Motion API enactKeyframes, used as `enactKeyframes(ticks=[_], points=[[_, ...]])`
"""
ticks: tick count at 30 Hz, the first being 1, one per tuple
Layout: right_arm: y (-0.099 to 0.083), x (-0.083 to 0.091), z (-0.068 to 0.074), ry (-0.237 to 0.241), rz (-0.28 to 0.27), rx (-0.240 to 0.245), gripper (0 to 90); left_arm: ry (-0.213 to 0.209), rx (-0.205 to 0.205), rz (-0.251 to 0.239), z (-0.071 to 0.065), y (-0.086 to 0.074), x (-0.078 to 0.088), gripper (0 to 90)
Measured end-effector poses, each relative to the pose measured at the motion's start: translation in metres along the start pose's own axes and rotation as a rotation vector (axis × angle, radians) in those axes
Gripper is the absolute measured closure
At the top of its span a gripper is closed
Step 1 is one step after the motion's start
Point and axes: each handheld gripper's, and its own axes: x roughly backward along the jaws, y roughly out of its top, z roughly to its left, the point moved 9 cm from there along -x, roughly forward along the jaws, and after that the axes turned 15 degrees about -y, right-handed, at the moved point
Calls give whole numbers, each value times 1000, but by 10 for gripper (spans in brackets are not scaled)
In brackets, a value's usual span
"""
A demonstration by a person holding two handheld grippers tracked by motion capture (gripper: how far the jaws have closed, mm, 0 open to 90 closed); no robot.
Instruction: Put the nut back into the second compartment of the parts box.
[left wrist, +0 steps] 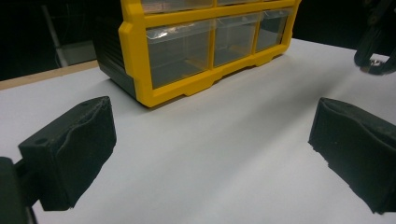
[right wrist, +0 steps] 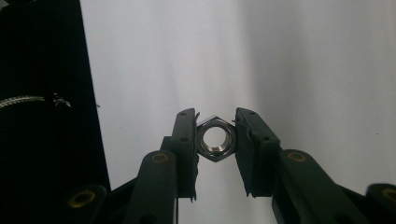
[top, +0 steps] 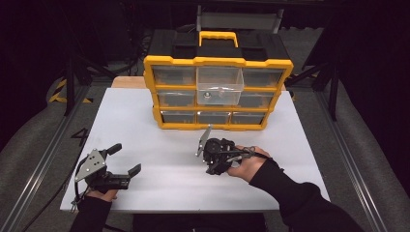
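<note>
Nut [right wrist: 215, 139] sits clamped in right tool [right wrist: 215, 140] above the table [right wrist: 303, 70].

Silver nut [right wrist: 215, 139], yellow organizer [top: 217, 92]

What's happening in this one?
A person works at a white table with a gripper in each hand. The right gripper is shut on a steel hex nut, held above the table. The left gripper rests open. Behind stands a yellow drawer organizer with its top middle drawer pulled out.
</note>
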Motion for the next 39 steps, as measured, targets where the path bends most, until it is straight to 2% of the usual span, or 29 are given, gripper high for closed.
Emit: enactKeyframes(ticks=[9,11,17,27,30,39], points=[[11,42,-13,-10,-36,11,696,-2,-2,4,0,0,0,13],[12,45,-15,-15,-35,12,697,0,-2,2,0,0,0,13],[22,79,-27,-46,-56,25,697,0,-1,0,0,0,0,13],[37,124,-45,-91,-80,17,697,0,-1,-2,0,0,0,13],[42,136,-53,-106,-88,26,697,1,-4,0,0,1,1,13],[57,163,-77,-143,-97,6,697,-1,-2,-2,0,1,1,13]])
